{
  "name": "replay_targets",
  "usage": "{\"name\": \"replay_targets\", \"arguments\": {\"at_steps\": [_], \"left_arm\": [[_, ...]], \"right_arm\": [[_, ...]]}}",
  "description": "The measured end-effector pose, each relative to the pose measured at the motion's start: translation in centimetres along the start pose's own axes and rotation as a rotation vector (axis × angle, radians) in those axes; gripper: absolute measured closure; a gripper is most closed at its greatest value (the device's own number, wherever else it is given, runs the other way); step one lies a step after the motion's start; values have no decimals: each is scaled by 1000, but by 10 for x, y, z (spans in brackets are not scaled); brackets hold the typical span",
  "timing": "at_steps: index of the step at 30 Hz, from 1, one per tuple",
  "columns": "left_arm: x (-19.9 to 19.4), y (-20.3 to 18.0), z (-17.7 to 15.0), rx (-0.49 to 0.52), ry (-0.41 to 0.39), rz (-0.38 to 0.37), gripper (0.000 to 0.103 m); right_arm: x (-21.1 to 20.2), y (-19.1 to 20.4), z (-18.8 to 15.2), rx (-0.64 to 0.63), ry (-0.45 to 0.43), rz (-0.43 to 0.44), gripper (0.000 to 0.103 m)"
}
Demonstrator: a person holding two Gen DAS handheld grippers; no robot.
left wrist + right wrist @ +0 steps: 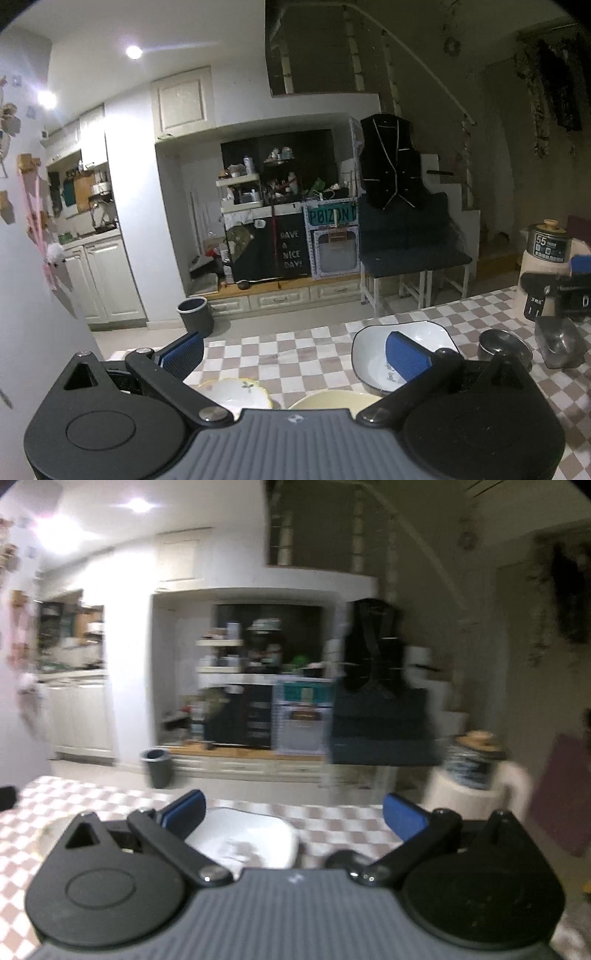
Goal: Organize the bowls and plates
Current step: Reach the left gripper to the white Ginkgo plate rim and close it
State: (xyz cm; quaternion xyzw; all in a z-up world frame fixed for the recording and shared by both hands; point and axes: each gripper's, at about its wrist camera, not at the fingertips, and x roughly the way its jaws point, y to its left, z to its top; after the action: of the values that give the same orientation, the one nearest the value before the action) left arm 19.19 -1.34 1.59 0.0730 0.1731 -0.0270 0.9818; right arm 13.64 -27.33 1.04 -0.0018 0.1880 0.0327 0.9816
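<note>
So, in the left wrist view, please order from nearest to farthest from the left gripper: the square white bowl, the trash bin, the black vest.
From the left gripper:
1. Square white bowl, on the table, by the right finger.
2. Trash bin, on the floor, beyond the table to the left.
3. Black vest, hanging at the back, right.

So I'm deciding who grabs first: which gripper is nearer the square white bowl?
Probably right. The right gripper hangs open almost over the square bowl; the left gripper, also open, has the bowl ahead by its right finger. Blur leaves some doubt.
</note>
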Motion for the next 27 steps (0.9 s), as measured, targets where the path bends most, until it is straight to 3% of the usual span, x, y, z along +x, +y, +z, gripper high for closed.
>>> {"name": "replay_targets", "arguments": {"at_steps": [2,8,15,18,20,21,23,25,27], "left_arm": [[17,-3,1,2,-2,4,0],[68,-10,0,-15,18,-20,0],[141,-30,-9,21,122,-128,0],[164,-34,-12,-6,127,-150,0],[175,-31,-14,-43,101,-231,0],[183,-27,-15,-74,111,-270,0],[198,-22,-15,-121,137,-280,0],[207,-16,-16,-141,148,-301,0],[217,-12,-16,-172,173,-317,1]], "right_arm": [[13,-5,-7,33,19,19,0],[46,-20,-23,73,115,-58,0],[82,-41,-33,230,185,9,0],[111,-46,-25,293,224,41,0],[133,-50,-24,352,274,77,1],[138,-50,-25,385,295,103,6],[148,-50,-28,449,334,128,17],[156,-54,-35,526,379,129,38],[165,-58,-42,589,418,119,47]]}}
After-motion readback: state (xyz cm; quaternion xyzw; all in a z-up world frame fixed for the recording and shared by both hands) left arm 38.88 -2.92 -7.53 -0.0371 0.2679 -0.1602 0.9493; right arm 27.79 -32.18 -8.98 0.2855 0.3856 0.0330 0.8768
